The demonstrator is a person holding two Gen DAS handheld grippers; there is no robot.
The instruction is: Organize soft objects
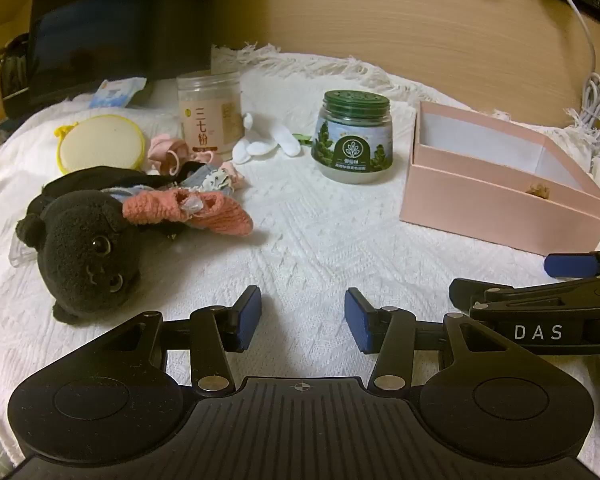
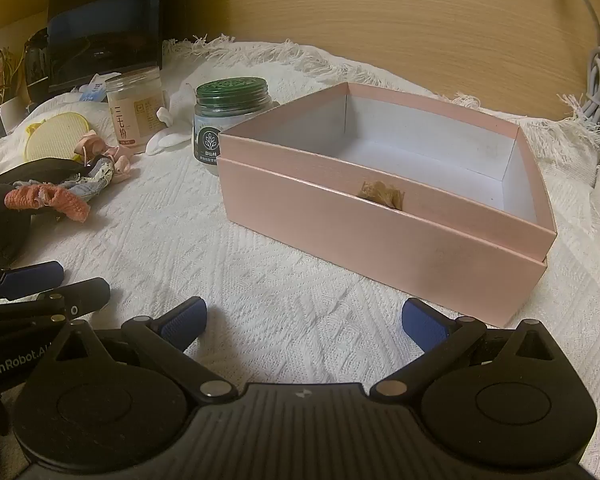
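Left wrist view, from the left edge across: the black plush toy [image 1: 82,248] lies on the white blanket [image 1: 300,232] with a coral knitted piece [image 1: 188,210] draped across it, tangled into a small heap of scrunchies and fabric scraps [image 1: 196,168]. If I pinch the plush, I judge the knit may drag along and drop partway. Just behind stand a tall powder jar [image 1: 210,116] and a green-lidded jar [image 1: 354,138]; a careless sweep could topple either, and neither belongs with the soft things. My left gripper [image 1: 302,318] hangs over bare blanket, jaws parted with nothing between them. Further right sits the pink box [image 2: 380,232], nearly empty save a small tan scrap [image 2: 382,196]. My right gripper [image 2: 304,326] is spread wide and empty just before its near wall, so a low approach could shove the light box away.
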